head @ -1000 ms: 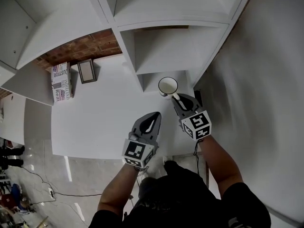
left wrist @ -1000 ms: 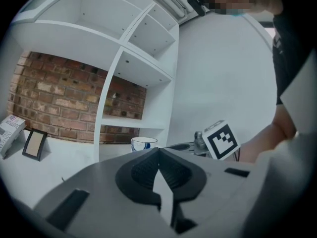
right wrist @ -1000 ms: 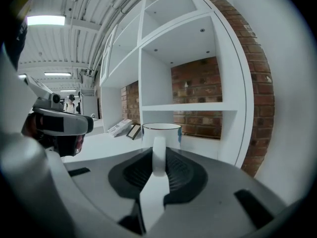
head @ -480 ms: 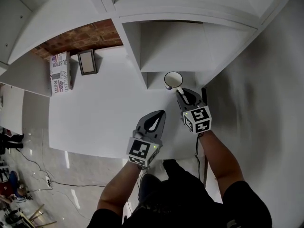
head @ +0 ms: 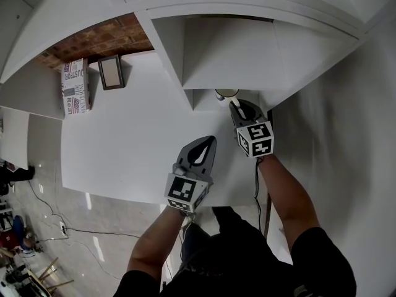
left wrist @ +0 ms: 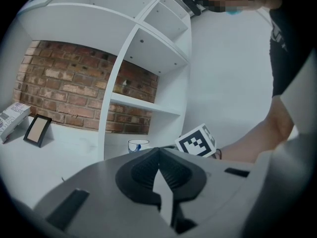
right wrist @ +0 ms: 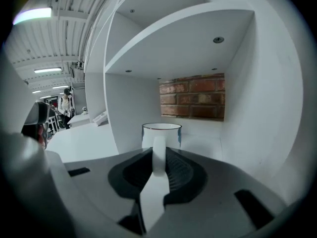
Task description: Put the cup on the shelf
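At the mouth of the lowest shelf compartment (head: 229,73), the right hand-held gripper (head: 234,104) pinches the handle (right wrist: 158,148) of the upright white cup (right wrist: 162,132), jaws nearly together. The left hand-held gripper (head: 208,141) hangs over the surface (head: 130,141), pressed together and empty.

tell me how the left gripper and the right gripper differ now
The right gripper is shut on the handle of the cup; the left gripper is shut on nothing. The right gripper reaches to the lower compartment of the shelf; the left gripper hangs back over the table. Both are grey with a marker cube.
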Demonstrator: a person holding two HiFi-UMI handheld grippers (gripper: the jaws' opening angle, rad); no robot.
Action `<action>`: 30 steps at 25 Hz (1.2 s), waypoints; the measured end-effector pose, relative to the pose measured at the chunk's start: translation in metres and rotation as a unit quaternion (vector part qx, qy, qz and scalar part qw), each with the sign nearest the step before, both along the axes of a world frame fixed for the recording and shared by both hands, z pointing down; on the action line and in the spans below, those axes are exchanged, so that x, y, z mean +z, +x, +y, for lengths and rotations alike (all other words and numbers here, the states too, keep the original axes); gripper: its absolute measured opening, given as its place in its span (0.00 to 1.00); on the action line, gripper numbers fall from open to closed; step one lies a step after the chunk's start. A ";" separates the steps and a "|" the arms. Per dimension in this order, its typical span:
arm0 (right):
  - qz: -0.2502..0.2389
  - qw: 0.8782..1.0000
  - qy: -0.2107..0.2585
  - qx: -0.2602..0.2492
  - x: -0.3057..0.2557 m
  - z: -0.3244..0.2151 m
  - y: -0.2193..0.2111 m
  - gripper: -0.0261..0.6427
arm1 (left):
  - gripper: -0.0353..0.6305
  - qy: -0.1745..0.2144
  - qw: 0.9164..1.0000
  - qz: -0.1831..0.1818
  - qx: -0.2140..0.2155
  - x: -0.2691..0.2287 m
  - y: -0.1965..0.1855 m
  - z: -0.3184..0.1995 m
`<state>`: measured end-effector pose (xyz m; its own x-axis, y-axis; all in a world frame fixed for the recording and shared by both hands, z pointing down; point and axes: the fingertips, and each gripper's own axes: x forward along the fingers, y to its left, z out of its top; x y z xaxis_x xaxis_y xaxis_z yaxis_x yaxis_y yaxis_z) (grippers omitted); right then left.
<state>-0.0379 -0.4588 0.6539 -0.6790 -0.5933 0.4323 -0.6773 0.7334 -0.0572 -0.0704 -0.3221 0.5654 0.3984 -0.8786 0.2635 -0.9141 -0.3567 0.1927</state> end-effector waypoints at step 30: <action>0.004 0.999 -0.022 0.029 0.024 -0.027 -0.008 0.17 | 0.06 -0.014 1.000 0.015 -0.019 0.009 -0.006 0.010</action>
<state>-0.0460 -0.4853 0.6783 -0.6396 -0.6126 0.4643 -0.7199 0.6892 -0.0825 -0.0769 -0.3124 0.5749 0.3724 -0.8861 0.2758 -0.9207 -0.3154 0.2298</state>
